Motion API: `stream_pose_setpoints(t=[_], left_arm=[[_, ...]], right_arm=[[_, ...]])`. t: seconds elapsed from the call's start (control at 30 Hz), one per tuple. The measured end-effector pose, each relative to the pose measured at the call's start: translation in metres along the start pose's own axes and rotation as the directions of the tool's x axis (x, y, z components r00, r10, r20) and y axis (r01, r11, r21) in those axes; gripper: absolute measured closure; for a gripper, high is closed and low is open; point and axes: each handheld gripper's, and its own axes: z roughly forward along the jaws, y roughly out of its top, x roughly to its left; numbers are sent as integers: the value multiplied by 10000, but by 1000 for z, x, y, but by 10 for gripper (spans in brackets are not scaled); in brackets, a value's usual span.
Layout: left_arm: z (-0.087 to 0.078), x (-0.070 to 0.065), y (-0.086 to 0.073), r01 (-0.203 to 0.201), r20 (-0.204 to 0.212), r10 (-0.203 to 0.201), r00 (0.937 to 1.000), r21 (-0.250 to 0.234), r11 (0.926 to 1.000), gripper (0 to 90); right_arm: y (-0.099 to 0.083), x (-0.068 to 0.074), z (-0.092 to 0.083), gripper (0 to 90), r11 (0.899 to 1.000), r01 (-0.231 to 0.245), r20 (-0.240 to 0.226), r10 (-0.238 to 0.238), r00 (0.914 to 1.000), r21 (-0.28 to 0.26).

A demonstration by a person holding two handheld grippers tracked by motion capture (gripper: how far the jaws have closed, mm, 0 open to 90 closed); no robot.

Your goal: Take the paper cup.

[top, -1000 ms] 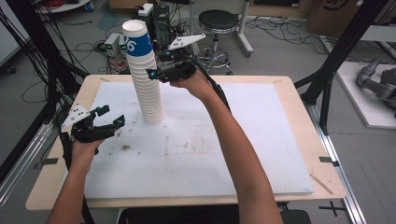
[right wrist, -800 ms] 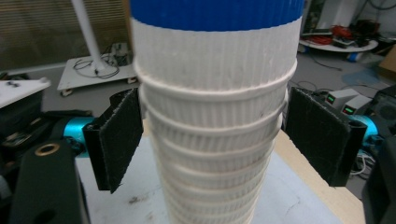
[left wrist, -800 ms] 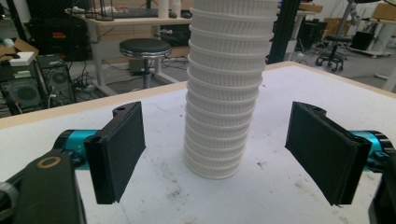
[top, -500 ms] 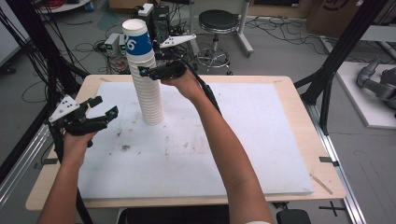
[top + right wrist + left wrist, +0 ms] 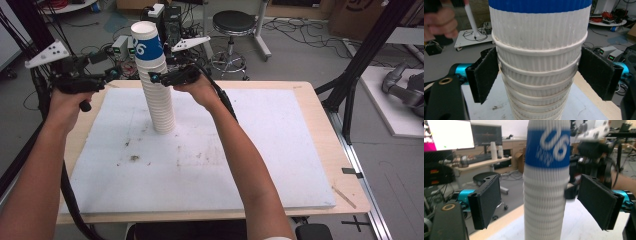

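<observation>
A tall stack of ribbed white paper cups [image 5: 159, 102] stands on the white board [image 5: 260, 150]; its top cup [image 5: 148, 44] has a blue band. My right gripper [image 5: 159, 79] reaches the stack from the right, just below the top cup. In the right gripper view its pads [image 5: 486, 75] lie against both sides of the stack [image 5: 539, 75], having just closed a little. My left gripper [image 5: 111, 75] hovers left of the stack's top. In the left gripper view its jaws straddle the stack [image 5: 545, 202] with gaps on both sides, having just opened wider.
The board lies on a wooden table [image 5: 345, 165] and carries dirt specks [image 5: 134, 158] near its middle. Black frame posts [image 5: 357, 75] stand at the right and left. A stool [image 5: 234, 22] and electronics boxes [image 5: 120, 45] sit on the floor behind.
My left hand rose from low over the table's left edge to the level of the stack's top and moved toward it. My right gripper stayed at the stack.
</observation>
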Motion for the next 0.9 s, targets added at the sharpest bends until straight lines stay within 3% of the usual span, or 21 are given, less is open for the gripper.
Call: stream_pose_setpoints(t=[0.2,0.43,0.73,0.9], left_arm=[[22,-1,22,-135,419,129,9990,126,9998,185],[49,-4,36,-155,490,132,9987,487,9987,183],[83,-12,44,-452,199,430,9989,1238,9913,183],[91,-15,41,-497,246,469,9986,1308,9902,242]], right_arm=[[0,0,0,178,10000,-31,-50,31,10000,-12],[0,0,-1,178,10000,28,-61,-28,10000,43],[1,1,-1,178,9999,71,-41,-70,10000,140],[2,1,-2,179,9997,88,18,-89,10000,217]])
